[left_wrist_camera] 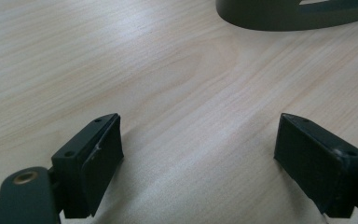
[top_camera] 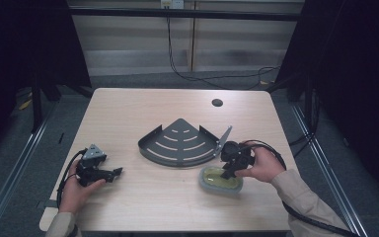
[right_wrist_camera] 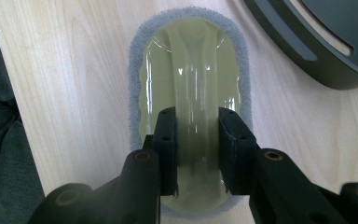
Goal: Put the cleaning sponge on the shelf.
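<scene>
Just beside sponge (top_camera: 220, 180), corner rack (top_camera: 180, 143)

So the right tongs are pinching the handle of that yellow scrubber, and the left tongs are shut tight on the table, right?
Not quite: the left tongs are open, as the left gripper view shows. The right tongs do pinch the scrubber.

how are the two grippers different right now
The right gripper is shut on the raised handle of the yellow scrubber; the left gripper is open, with bare table between its jaws. In the high view, the right gripper points down onto the scrubber, while the left gripper lies low over the table. Both are black and hand-held.
</scene>
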